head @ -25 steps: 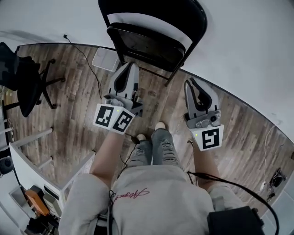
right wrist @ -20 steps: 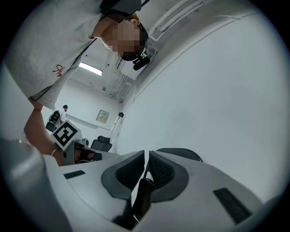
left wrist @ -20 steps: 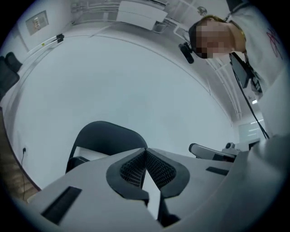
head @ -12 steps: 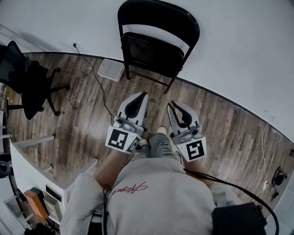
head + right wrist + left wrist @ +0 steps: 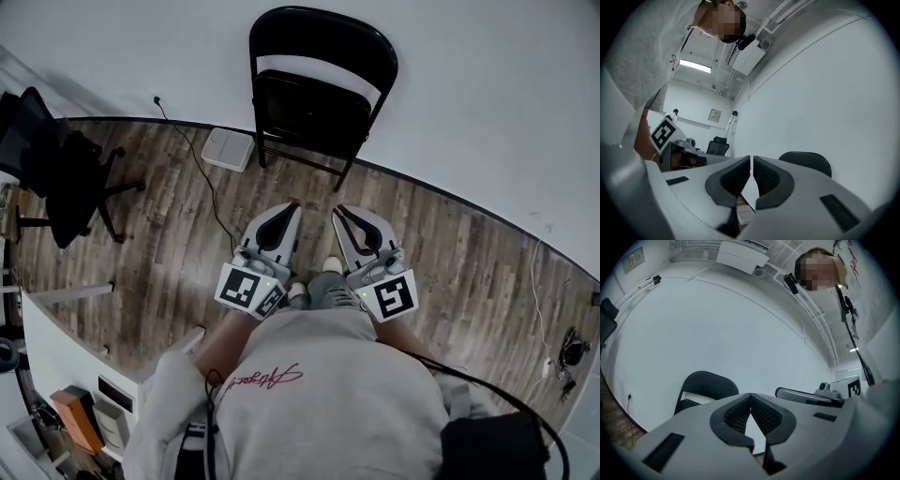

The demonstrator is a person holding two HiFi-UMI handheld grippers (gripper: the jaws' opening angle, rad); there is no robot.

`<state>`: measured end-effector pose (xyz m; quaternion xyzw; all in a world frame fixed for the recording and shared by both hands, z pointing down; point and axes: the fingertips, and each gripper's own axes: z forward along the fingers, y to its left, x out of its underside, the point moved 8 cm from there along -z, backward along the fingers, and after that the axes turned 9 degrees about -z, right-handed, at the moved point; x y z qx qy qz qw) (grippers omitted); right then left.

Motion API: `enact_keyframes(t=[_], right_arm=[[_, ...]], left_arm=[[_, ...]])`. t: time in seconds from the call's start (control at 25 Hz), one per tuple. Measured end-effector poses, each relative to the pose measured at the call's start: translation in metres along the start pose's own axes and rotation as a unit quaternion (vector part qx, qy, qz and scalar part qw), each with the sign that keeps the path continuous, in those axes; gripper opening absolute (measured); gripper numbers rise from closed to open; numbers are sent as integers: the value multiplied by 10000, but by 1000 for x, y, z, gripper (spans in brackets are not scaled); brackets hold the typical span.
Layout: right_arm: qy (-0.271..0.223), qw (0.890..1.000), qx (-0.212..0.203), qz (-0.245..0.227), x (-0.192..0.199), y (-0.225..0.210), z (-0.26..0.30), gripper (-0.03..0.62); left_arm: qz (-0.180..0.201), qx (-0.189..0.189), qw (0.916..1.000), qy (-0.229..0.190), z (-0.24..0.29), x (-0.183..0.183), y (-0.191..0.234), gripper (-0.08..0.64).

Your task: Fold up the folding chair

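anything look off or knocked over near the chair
Nothing stands out: the chair stands upright by the wall, not tipped, and the white box lies flat on the floor beside it.

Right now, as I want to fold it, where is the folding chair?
Head view: the folding chair stands top centre against the white wall, a flat white box on the floor just left of it.

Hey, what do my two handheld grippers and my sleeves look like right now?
Both the left gripper and right gripper are light grey shells with black-lined fingers, each carrying a white marker cube with black squares. The sleeves are light grey.
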<state>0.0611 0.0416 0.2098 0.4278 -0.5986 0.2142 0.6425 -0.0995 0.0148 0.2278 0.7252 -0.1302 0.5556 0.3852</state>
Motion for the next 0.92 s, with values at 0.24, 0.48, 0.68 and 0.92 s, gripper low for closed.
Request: enact_keyframes(t=[0.24, 0.48, 0.68, 0.92], right_arm=[[-18, 10000, 57, 27, -9, 12, -3, 31], [-75, 9999, 19, -125, -19, 17, -3, 31], [-59, 9999, 57, -90, -19, 13, -5, 31], [-68, 9999, -4, -130, -23, 18, -1, 31]], left_arm=[[58, 224, 9997, 78, -8, -3, -6, 17], [160, 224, 9996, 37, -14, -11, -8, 17], [89, 212, 9997, 101, -12, -11, -9, 17], [145, 167, 9997, 80, -19, -19, -4, 17]])
